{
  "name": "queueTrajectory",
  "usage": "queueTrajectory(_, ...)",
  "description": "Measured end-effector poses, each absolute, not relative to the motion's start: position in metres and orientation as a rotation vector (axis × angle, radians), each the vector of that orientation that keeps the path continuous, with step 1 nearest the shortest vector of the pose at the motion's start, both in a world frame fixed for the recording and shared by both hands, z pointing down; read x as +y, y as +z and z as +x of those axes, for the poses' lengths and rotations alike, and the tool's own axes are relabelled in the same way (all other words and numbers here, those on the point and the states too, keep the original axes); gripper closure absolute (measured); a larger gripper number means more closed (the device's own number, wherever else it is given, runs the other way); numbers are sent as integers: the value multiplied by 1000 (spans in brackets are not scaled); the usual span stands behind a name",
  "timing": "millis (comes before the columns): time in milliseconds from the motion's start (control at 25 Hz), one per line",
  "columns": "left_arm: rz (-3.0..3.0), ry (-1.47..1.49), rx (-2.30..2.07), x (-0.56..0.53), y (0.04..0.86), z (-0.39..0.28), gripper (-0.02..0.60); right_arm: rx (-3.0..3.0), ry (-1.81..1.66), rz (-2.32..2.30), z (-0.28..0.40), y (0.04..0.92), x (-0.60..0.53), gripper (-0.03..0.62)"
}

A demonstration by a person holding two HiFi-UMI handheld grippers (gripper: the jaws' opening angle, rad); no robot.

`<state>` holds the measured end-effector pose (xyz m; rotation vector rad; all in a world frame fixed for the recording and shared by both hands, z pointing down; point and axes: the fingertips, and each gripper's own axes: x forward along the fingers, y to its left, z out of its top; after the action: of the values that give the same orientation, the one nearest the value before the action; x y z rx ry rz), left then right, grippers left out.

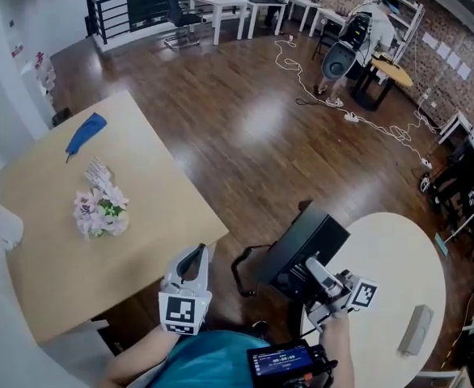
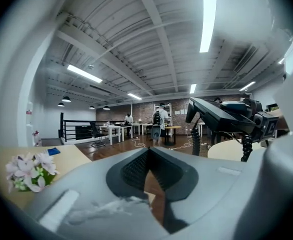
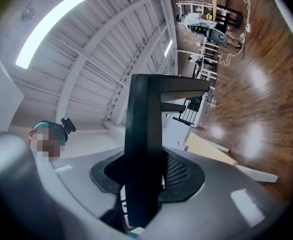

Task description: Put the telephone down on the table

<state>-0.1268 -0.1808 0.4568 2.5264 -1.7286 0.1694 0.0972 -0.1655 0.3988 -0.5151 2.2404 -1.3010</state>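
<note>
In the head view the black telephone (image 1: pixel 306 245) hangs in the air between the two tables, above the wooden floor, at the near left edge of the round white table (image 1: pixel 399 253). My right gripper (image 1: pixel 311 272) is shut on it from below; in the right gripper view the telephone (image 3: pixel 144 134) fills the gap between the jaws of that gripper (image 3: pixel 144 171). A black cord (image 1: pixel 241 272) loops down from the telephone's left side. My left gripper (image 1: pixel 195 257) is beside it on the left, shut and holding nothing. From the left gripper (image 2: pixel 147 154) the telephone (image 2: pixel 226 115) shows at the right.
A square wooden table (image 1: pixel 156 208) on the left carries a bunch of pale flowers (image 1: pixel 99 210) and a blue item (image 1: pixel 85 133). A grey block (image 1: pixel 417 328) lies on the round table. Cables (image 1: pixel 358 118), desks and a bent-over person (image 1: pixel 358 35) are farther back.
</note>
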Motion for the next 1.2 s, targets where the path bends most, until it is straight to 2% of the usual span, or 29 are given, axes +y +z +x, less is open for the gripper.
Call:
queueTrajectory(400,2283,183,-2008,-160,467,-267,571,2346,-1428,-289,-37,411,-206,444)
queueTrajectory(1200,1846,328,-2357,-175,478,-394,571,2525,-1673,341,-215,486,-315,444)
